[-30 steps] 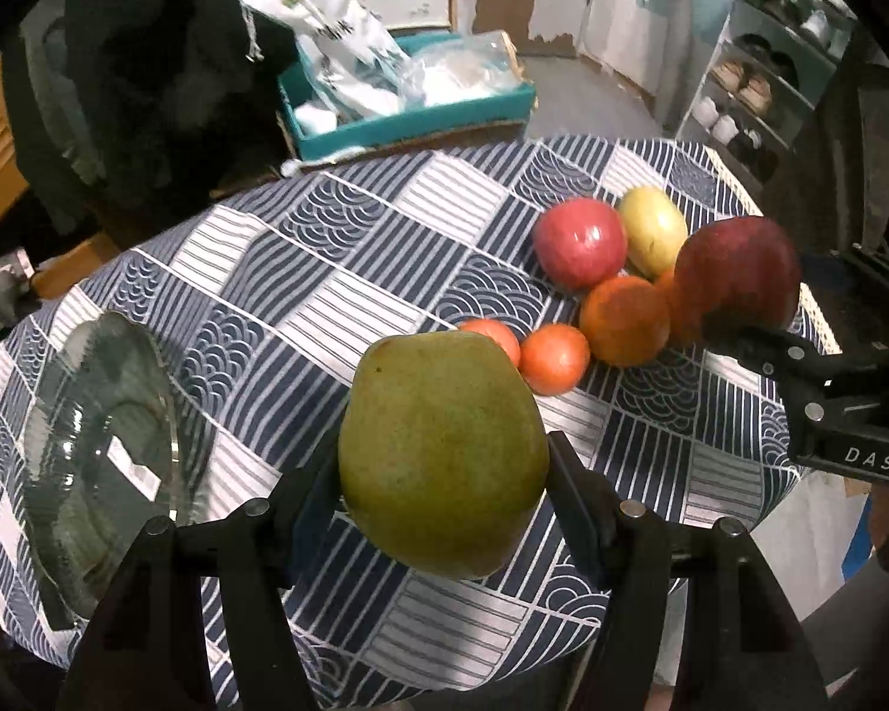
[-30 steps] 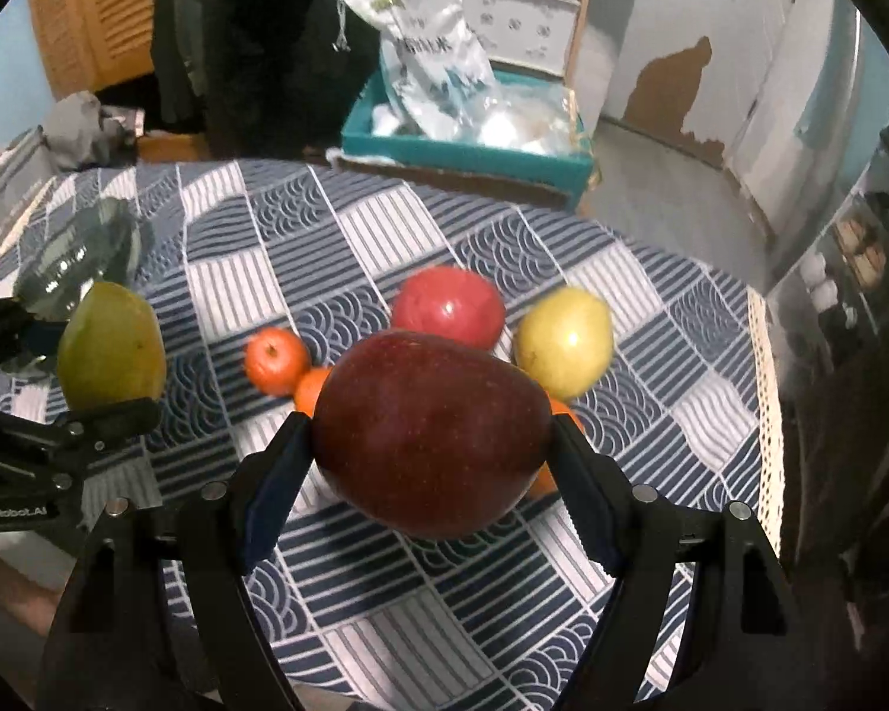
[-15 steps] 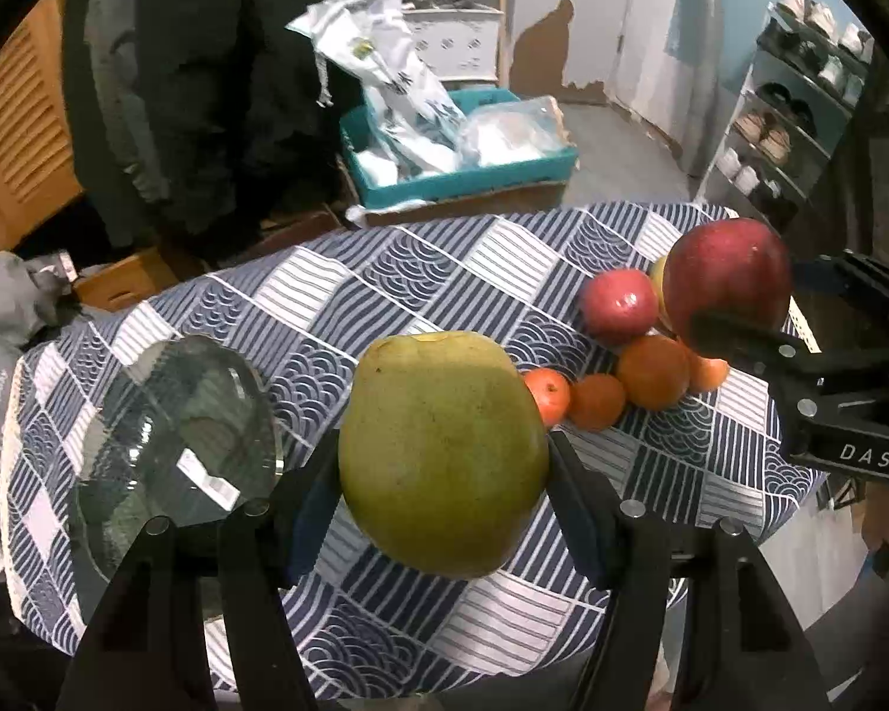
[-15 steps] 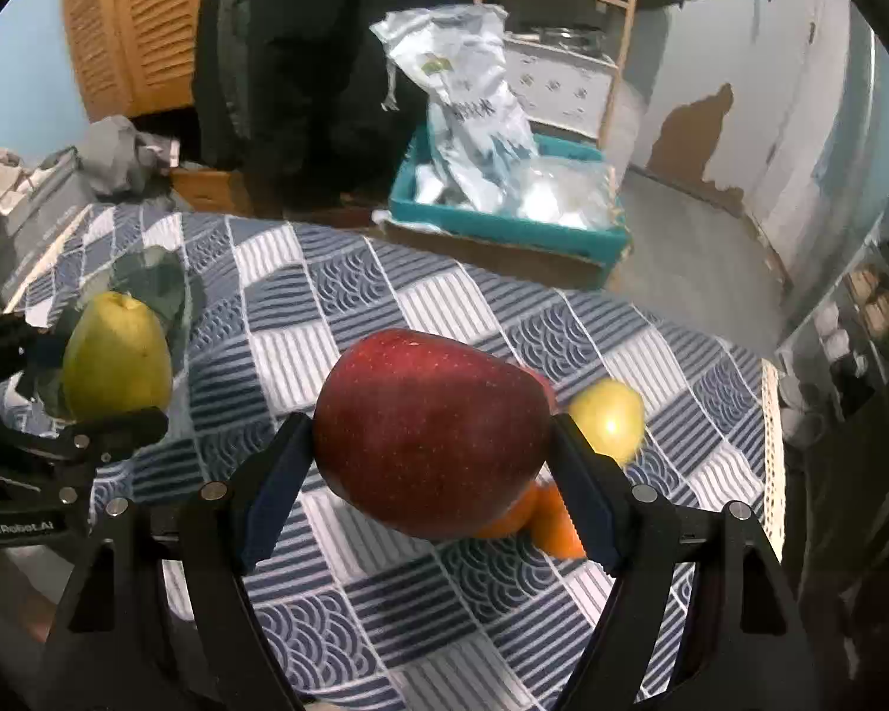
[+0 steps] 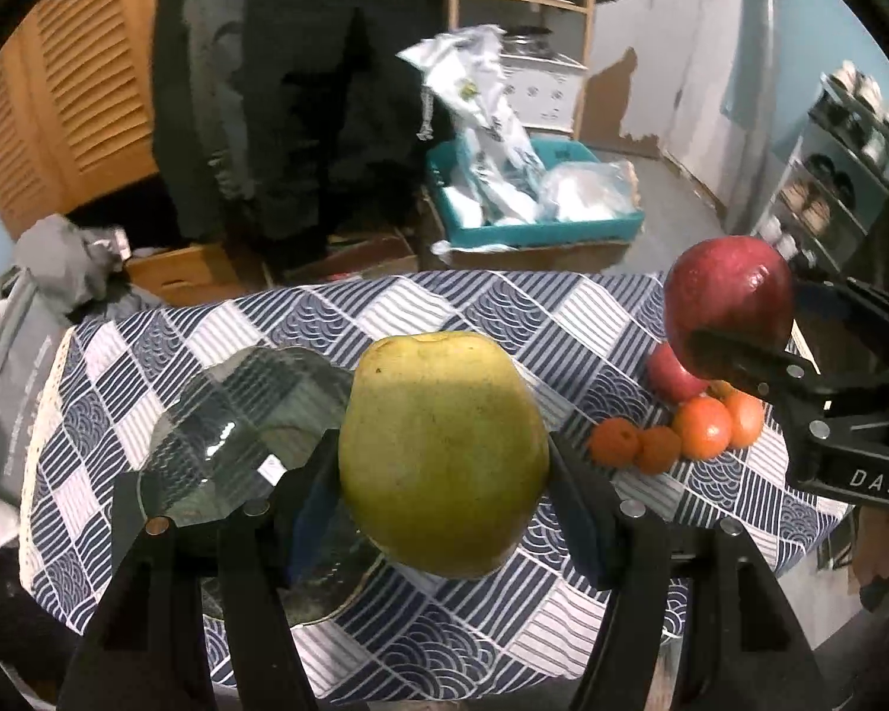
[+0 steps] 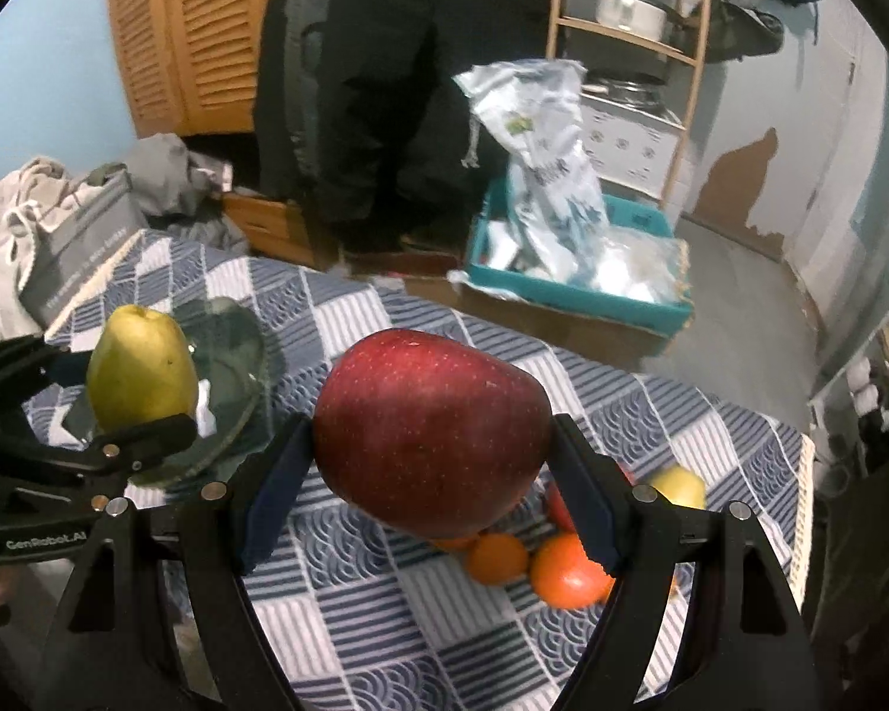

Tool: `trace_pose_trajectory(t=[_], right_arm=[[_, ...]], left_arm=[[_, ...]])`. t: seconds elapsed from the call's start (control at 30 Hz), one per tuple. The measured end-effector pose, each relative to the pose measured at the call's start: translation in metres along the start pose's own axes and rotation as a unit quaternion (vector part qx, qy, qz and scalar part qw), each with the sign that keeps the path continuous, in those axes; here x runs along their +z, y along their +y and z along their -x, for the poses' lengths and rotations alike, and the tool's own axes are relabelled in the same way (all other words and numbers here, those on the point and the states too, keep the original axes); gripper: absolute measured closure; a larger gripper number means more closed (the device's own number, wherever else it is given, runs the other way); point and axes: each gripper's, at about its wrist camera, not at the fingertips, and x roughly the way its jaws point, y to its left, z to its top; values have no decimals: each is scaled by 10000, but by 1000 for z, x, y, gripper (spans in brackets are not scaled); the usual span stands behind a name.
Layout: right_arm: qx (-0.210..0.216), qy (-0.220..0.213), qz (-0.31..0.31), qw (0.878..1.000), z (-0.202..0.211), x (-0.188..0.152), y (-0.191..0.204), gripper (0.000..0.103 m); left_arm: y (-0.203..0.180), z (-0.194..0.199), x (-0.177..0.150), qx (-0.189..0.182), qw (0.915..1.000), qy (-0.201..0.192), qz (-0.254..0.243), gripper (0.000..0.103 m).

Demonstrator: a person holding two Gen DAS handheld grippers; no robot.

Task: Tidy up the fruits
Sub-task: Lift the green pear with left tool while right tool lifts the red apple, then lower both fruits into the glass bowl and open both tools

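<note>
Up they went! Against the views of a second back, both claws had lifted clear of the tabletop (image 5: 421, 308), and far more of the room behind had swung into shot. The left claw (image 5: 444, 474) was clamped on the green pear (image 5: 441, 450), squeezed between its two pads and carried in the air, with the glass plate (image 5: 237, 415) now lying just below and to its left instead of far off at the cloth's edge. The right claw (image 6: 429, 462) was closed tight around the big red apple (image 6: 429, 432), held high over the fruit pile.

Down on the checked cloth waited the rest: a smaller red apple (image 5: 670, 376), a cluster of oranges (image 5: 702, 426) touching one another, and a yellow fruit (image 6: 678, 486) just beyond them, blurred in the right view.

This looked like the carry stage, two fruits in transit toward the plate, which showed no fruit on it. The pear seemed closest to delivery. The next move called for lowering it gently over the plate's middle and only then easing the pads apart, since a round fruit on smooth glass could roll. The apple would likely need to wait its turn or come in alongside without knocking the pear.
</note>
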Motion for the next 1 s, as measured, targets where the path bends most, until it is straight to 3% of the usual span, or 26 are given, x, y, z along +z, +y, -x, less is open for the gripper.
trace_pose_trajectory(t=[0.43, 1.0], right_arm=[[573, 148, 127, 9982, -35, 32, 50, 24], [1172, 901, 508, 9877, -114, 37, 125, 23]], left_arm=[[66, -8, -12, 302, 9980, 116, 539, 35], [137, -49, -44, 766, 9880, 712, 1139, 35]])
